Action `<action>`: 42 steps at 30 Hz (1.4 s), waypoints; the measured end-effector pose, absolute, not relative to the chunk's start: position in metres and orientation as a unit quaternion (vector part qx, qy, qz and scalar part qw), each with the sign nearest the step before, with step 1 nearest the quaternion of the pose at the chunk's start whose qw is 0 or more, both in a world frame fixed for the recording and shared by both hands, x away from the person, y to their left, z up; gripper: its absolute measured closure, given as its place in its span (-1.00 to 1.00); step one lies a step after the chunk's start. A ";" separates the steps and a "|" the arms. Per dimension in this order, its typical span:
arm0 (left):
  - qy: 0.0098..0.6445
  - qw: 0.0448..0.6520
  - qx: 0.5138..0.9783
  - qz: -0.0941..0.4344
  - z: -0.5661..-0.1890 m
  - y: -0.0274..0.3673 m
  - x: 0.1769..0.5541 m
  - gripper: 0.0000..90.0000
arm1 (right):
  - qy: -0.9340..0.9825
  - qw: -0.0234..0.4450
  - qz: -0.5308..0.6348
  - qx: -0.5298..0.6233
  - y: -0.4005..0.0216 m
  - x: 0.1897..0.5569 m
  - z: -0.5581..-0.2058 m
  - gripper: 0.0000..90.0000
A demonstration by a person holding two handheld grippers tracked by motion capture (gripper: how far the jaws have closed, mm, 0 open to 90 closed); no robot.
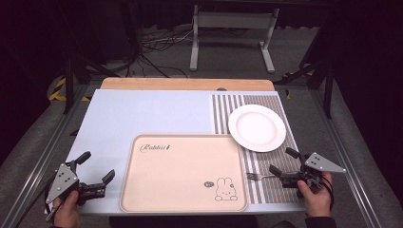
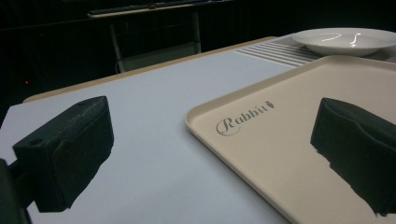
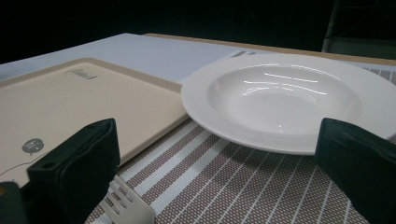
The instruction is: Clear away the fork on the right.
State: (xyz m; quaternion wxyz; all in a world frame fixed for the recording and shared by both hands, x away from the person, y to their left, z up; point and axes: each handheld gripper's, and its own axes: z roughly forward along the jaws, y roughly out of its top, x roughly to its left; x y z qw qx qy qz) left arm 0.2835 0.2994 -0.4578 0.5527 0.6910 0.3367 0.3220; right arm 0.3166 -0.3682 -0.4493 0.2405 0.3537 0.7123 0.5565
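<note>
- fork [image 1: 256, 176] lies flat on the striped placemat [image 1: 266, 161], between the beige tray [image 1: 183, 173] and the right gripper [image 1: 281, 162], long axis across the desk, tines toward the tray
- right gripper spread wide, nothing pinched, fork just beside its jaws
- left gripper [image 1: 97, 166] spread too, holding nothing, left of the tray

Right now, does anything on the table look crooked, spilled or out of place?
Nothing is spilled or broken. One oddity: the white plate sits with its rim overlapping the corner of the tray rather than flat on the striped mat. The fork lies on the mat.
</note>
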 end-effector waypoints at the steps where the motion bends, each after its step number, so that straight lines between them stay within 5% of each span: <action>1: 0.337 0.553 0.691 0.322 -0.458 0.299 0.283 -1.00 | 0.713 0.240 0.556 0.353 -0.368 0.317 -0.449 -0.99; 42: 0.334 0.549 0.695 0.323 -0.457 0.299 0.283 -1.00 | 0.775 0.204 0.502 0.325 -0.341 0.346 -0.403 -0.98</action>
